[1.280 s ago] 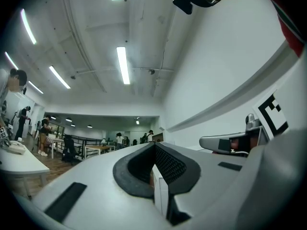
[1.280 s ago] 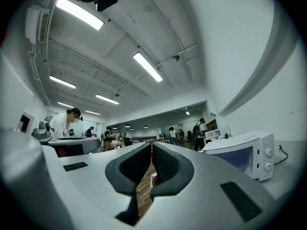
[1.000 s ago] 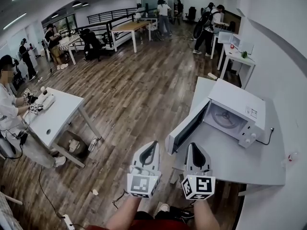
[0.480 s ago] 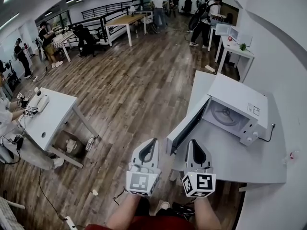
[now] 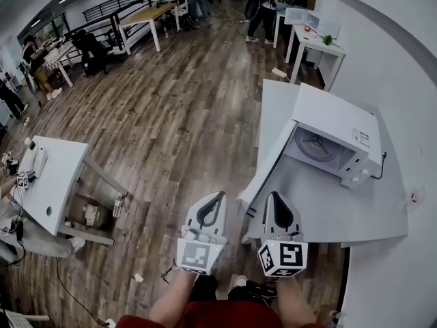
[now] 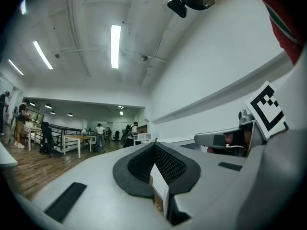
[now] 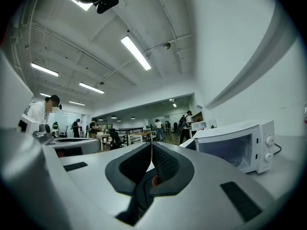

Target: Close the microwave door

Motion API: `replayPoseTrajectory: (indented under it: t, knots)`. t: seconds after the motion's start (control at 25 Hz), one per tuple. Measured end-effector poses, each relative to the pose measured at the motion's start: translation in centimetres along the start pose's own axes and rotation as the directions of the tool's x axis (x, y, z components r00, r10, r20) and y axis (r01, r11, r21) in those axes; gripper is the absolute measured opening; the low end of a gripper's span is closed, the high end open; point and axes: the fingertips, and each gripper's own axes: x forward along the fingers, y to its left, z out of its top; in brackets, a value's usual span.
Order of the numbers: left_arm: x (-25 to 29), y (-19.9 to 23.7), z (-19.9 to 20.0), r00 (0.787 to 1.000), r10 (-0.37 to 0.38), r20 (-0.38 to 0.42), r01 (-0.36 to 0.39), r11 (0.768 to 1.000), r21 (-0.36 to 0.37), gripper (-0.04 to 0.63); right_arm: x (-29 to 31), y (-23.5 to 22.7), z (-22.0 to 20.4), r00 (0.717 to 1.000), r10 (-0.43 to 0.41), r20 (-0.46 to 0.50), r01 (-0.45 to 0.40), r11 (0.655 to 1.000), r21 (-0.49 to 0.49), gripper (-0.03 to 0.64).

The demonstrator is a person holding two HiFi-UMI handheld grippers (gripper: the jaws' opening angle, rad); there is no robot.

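The white microwave (image 5: 338, 125) stands on a grey table (image 5: 328, 214) by the right wall, and its glass turntable shows inside. Its door (image 5: 266, 173) hangs wide open, swung out to the left past the table's edge. Both grippers are held side by side in front of me, pointing level at the door's near end. My left gripper (image 5: 219, 195) is shut and empty, just left of the door's lower corner. My right gripper (image 5: 273, 196) is shut and empty over the table's near corner. In the right gripper view, the microwave (image 7: 242, 145) sits ahead to the right of the right gripper (image 7: 152, 145). The left gripper view shows the left gripper (image 6: 154, 146) with its pads together.
A white desk (image 5: 51, 183) with small devices stands at the left, a cardboard box (image 5: 89, 215) under it. Another white desk (image 5: 307, 39) stands beyond the microwave. Wooden floor lies between them. People stand at the room's far end. A small object (image 5: 414, 198) sits at the table's right edge.
Both grippers have moved forward and a little down towards the door's near end. The head view now looks more steeply down. The door stands as wide open as before.
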Motion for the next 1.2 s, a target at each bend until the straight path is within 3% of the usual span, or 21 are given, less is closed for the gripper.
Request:
replayPoseTrajectory:
  t: [0.28,0.52,0.6,0.68,0.8,1.04,1.2]
  knots:
    - [1.0,0.0,-3.6,0.973,-0.224,-0.055,0.224,0.974,-0.014,0.028,1.1,0.1,-2.3,0.994,-0.099,-0.049,0.099,0.995,-0.003,0.029]
    - [1.4,0.2,-6.7,0.908,-0.401,-0.120,0.403,0.915,-0.007,0.029,2.0,0.1,-3.8,0.980,-0.183,-0.076,0.183,0.983,-0.015,0.029]
    - [1.6,-0.1,-7.9,0.869,-0.473,-0.145,0.478,0.878,-0.004,0.061,2.1,-0.1,-4.4,0.973,-0.213,-0.084,0.212,0.977,-0.019,0.029]
    - [1.7,-0.6,-9.2,0.815,-0.552,-0.176,0.559,0.829,-0.011,0.132,2.1,-0.2,-5.0,0.966,-0.241,-0.094,0.240,0.971,-0.022,0.029]
    - [1.9,-1.4,-10.8,0.739,-0.644,-0.199,0.654,0.756,-0.021,0.186,2.0,-0.5,-5.5,0.954,-0.281,-0.103,0.279,0.960,-0.028,0.029]
    - [2.5,-3.0,-12.6,0.603,-0.771,-0.207,0.786,0.618,-0.014,0.212,1.1,-1.2,-6.3,0.927,-0.357,-0.114,0.354,0.934,-0.045,0.029]
    - [2.8,-3.7,-13.2,0.538,-0.817,-0.209,0.833,0.552,-0.014,0.212,0.1,-1.8,-6.7,0.903,-0.413,-0.120,0.410,0.911,-0.050,0.029]
